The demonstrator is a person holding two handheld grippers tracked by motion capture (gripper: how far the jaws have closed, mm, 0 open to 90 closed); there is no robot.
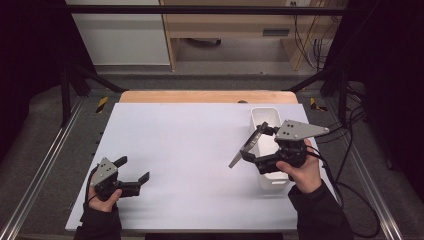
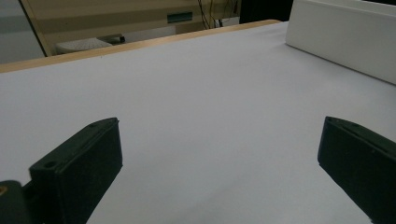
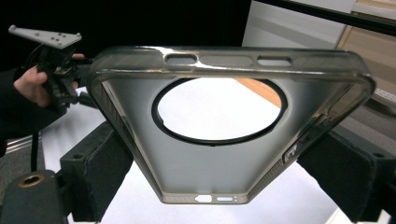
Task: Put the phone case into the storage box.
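A smoky translucent phone case (image 3: 215, 163) with a black ring in its back is pinched by its long edges between the black jaws of my right gripper (image 3: 219, 165). From above, the case (image 1: 246, 147) hangs tilted off the mat beside the white bin (image 1: 265, 111), with the right gripper (image 1: 257, 143) shut on it over the bin's left wall. My left gripper (image 1: 133, 169) rests low at the mat's front left, open, with nothing between its jaws (image 2: 219, 158). The left gripper (image 3: 51, 46) and its hand also appear far off behind the case.
A long white bin (image 2: 345, 37) stands on the right side of the white mat (image 1: 190, 140). A wooden table edge (image 1: 207, 96) runs along the back. Black frame bars flank both sides, and cables trail at the right.
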